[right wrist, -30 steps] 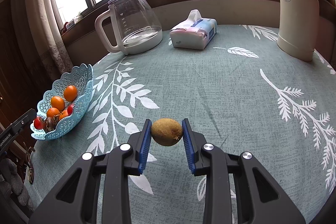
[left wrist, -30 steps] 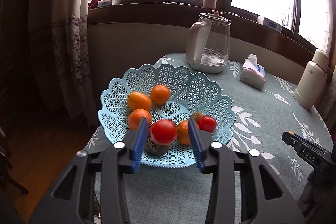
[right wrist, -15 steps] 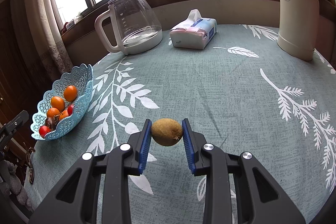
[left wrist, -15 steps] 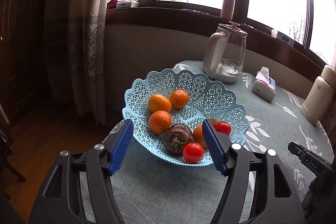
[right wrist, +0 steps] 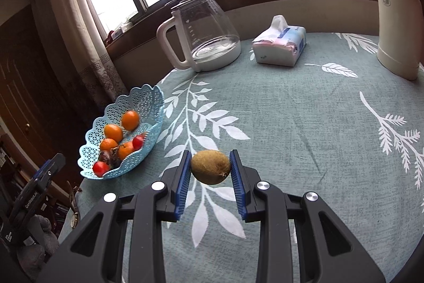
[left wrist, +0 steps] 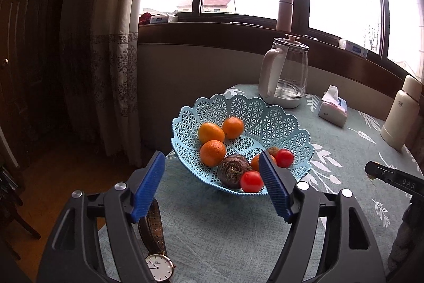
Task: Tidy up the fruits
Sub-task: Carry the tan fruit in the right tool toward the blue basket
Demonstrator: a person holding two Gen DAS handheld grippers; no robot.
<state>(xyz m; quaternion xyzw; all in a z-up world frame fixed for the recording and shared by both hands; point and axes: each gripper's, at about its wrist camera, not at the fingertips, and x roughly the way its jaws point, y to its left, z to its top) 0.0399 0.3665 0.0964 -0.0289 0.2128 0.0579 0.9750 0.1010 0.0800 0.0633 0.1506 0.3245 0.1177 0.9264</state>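
Right gripper (right wrist: 210, 171): jaws pinching a brown kiwi (right wrist: 211, 166) above the leaf-print worktop (right wrist: 304, 129), unchanged from half a second before. Left gripper (left wrist: 212, 186): jaws spread wide and empty, now farther back from the blue lattice basket (left wrist: 265, 113). In basket, left wrist view: three full oranges (left wrist: 212, 152), a fourth partly hidden behind a blue pad, two red tomatoes (left wrist: 251, 181), one dark rough fruit (left wrist: 233, 173). Left view only: wristwatch (left wrist: 159, 266) beneath left gripper, near worktop edge. Both views: one glass kettle (right wrist: 204, 36), one tissue pack (right wrist: 279, 47), one cream flask (right wrist: 397, 25).
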